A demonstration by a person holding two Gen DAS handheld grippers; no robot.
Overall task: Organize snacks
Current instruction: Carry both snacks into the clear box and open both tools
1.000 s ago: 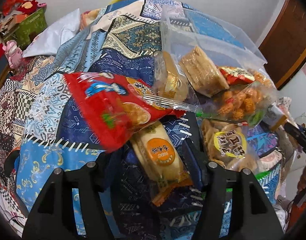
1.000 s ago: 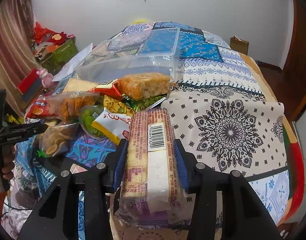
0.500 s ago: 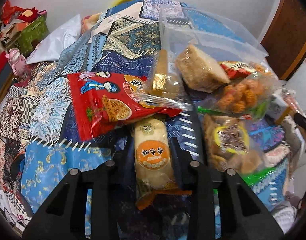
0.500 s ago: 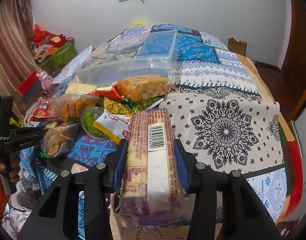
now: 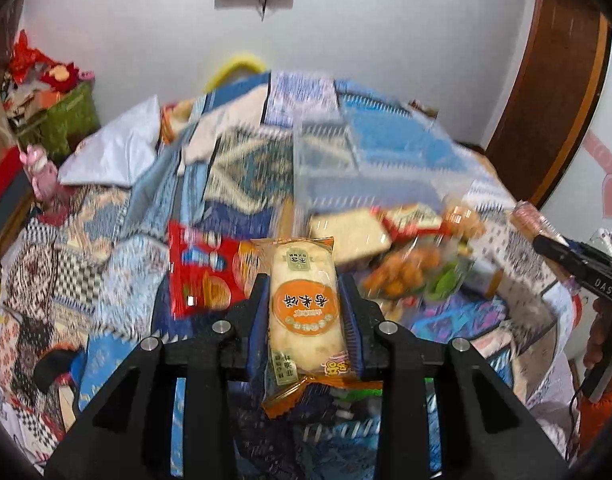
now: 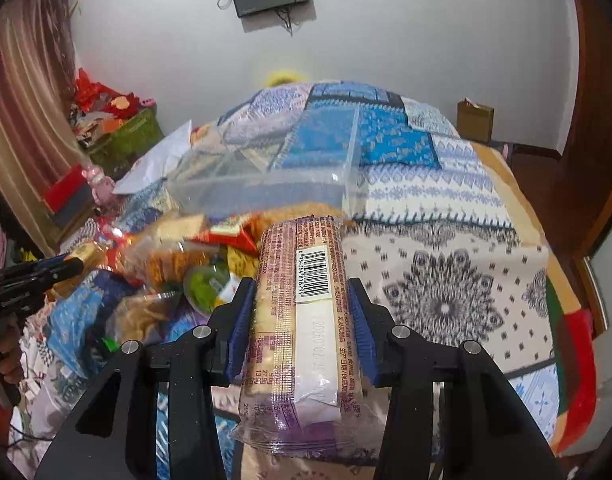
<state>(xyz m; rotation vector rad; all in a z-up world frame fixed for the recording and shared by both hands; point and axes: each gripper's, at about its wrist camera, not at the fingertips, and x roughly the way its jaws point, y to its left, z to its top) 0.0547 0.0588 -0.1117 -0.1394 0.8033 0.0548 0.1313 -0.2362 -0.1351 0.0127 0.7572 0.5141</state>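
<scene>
My left claw (image 5: 305,312) pinching an orange-labelled rice cracker pack (image 5: 304,308), right claw (image 6: 298,326) pinching a long barcoded biscuit sleeve (image 6: 302,320), clear plastic bin (image 6: 266,184) ahead beyond the loose snack pile (image 6: 194,256)

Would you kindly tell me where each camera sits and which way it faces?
Left wrist: on the left tool, facing up the bed; it grips a rice cracker packet; right tool at the right edge.
Right wrist: on the right tool, gripping a biscuit pack; left tool at left.
Shared: clear bin, snack pile.

Two wrist views facing forward — shared clear bin (image 5: 345,168), bed (image 6: 445,280)
</scene>
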